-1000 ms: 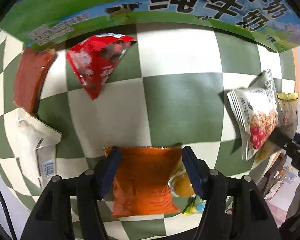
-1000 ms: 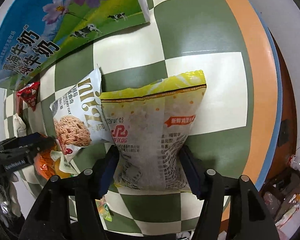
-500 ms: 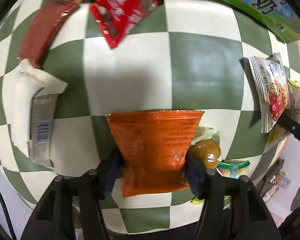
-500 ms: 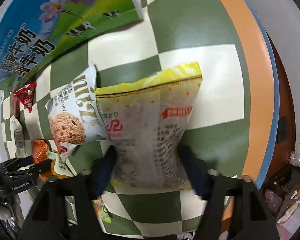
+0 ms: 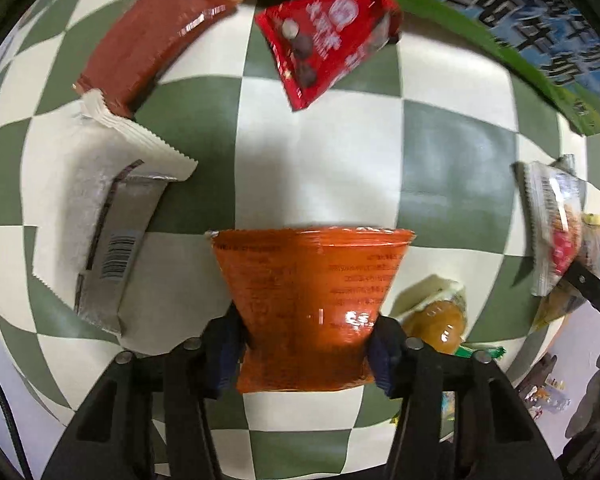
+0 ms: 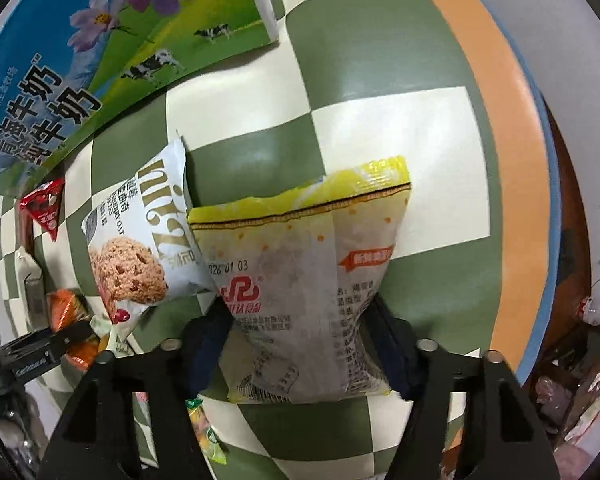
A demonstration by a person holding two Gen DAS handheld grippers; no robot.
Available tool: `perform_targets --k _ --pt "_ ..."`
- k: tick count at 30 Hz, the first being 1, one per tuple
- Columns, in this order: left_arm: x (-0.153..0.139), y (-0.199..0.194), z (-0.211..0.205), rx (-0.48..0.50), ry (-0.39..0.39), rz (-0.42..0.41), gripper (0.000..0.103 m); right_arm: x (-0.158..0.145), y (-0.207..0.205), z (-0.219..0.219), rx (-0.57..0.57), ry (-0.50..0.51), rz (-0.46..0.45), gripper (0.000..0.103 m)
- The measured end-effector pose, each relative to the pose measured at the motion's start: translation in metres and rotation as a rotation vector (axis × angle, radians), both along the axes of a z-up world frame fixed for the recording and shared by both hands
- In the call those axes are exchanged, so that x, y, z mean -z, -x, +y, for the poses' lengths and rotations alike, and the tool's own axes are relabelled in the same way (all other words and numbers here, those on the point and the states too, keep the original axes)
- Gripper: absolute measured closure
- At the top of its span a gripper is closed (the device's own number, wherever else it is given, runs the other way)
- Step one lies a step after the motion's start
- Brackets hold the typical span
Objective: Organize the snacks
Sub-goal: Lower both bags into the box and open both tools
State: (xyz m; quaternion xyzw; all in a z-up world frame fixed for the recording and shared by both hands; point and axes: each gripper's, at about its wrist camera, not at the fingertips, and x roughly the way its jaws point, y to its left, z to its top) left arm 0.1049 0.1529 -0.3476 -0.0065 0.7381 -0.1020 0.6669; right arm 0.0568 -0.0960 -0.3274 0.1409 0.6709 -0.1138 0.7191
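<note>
1. Between my left gripper (image 5: 305, 344) pads sat the orange packet (image 5: 311, 300), pinched at its narrow lower part, top edge fanning out ahead of the fingers. Clenched on it.
2. Right gripper (image 6: 300, 340) was likewise clamped on the yellow-topped bag (image 6: 303, 292), squeezed at the waist, sealed top pointing away from me.
3. Progress, my guess: early-to-mid. Two packs in hand, none visibly sorted anywhere; can't tell the destination, poss. the milk carton (image 6: 100, 60) lying ahead-left of the right tool.
4. Loose ahead of the left tool on the checkered cloth (image 5: 319, 168): red packet (image 5: 327, 40) far ahead, brown bar (image 5: 148, 44) ahead-left, white wrapper (image 5: 100, 220) to the left w/ its end touching the brown bar.
5. Just right of the left pads: a small orange jelly-like snack (image 5: 439, 320), close to the orange packet; contact unclear.
6. Cookie pack (image 6: 140, 248) lay just left of the right tool, its edge tucked against the yellow-topped bag.
7. Pose: both tools tipped down at the cloth, fingers pointing fwd; whether the packs were lifted or resting, can't tell.
</note>
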Motion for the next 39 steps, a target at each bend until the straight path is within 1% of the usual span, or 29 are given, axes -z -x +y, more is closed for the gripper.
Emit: perform_targets --k 2,5,7,8,10,13,14,15,16,17,19,22,24,25,27,28,31,34,39 --pt "-0.015 0.007 0.005 -0.006 0.012 -0.025 0.059 -0.007 0.003 0.000 0.004 0.004 -0.016 0.053" --pt "-0.043 0.014 0.009 -0.012 0.048 -0.065 0.059 -0.026 0.008 -0.005 0.026 -0.011 -0.041 0.056" --pt "-0.066 0.016 0.009 -0.014 0.082 -0.096 0.059 -0.043 0.012 -0.003 0.036 -0.032 -0.071 0.056" --pt "-0.082 0.016 0.006 -0.013 0.108 -0.117 0.059 -0.049 0.011 0.001 0.036 -0.039 -0.085 0.056" --pt "-0.112 0.014 0.001 -0.007 0.155 -0.164 0.059 -0.075 0.013 0.005 0.028 -0.060 -0.131 0.057" --pt "-0.163 -0.009 -0.017 0.007 0.234 -0.236 0.059 -0.112 0.008 0.010 0.010 -0.097 -0.203 0.057" --pt "-0.167 -0.027 -0.017 0.013 0.252 -0.247 0.059 -0.126 0.002 0.014 0.001 -0.107 -0.231 0.057" --pt "-0.175 -0.039 -0.036 0.021 0.270 -0.260 0.059 -0.140 -0.003 0.016 -0.009 -0.115 -0.259 0.057" --pt "-0.188 -0.048 -0.044 0.033 0.275 -0.285 0.059 -0.153 -0.008 0.017 -0.022 -0.124 -0.286 0.057" --pt "-0.196 -0.068 -0.055 0.045 0.268 -0.305 0.059 -0.164 -0.020 0.022 -0.037 -0.134 -0.314 0.057" --pt "-0.204 -0.092 -0.075 0.066 0.256 -0.335 0.059 -0.189 -0.045 0.030 -0.070 -0.137 -0.367 0.057" --pt "-0.200 -0.145 -0.096 0.063 0.248 -0.326 0.059 -0.208 -0.083 0.038 -0.115 -0.081 -0.402 0.057" --pt "-0.201 -0.165 -0.101 0.052 0.239 -0.312 0.059 -0.207 -0.106 0.045 -0.128 -0.059 -0.396 0.057" --pt "-0.196 -0.183 -0.105 0.046 0.230 -0.290 0.059 -0.207 -0.119 0.043 -0.140 -0.039 -0.389 0.057" --pt "-0.179 -0.199 -0.108 0.026 0.230 -0.255 0.059 -0.196 -0.147 0.045 -0.151 -0.018 -0.359 0.057" --pt "-0.168 -0.215 -0.111 0.015 0.230 -0.210 0.059 -0.189 -0.158 0.047 -0.158 -0.016 -0.335 0.057" --pt "-0.143 -0.241 -0.116 -0.009 0.228 -0.123 0.059 -0.166 -0.187 0.045 -0.159 -0.022 -0.271 0.057" --pt "-0.122 -0.253 -0.124 -0.002 0.205 -0.072 0.059 -0.142 -0.208 0.047 -0.176 -0.013 -0.210 0.057" --pt "-0.093 -0.255 -0.131 0.001 0.195 -0.001 0.059 -0.113 -0.223 0.046 -0.197 0.013 -0.151 0.057"
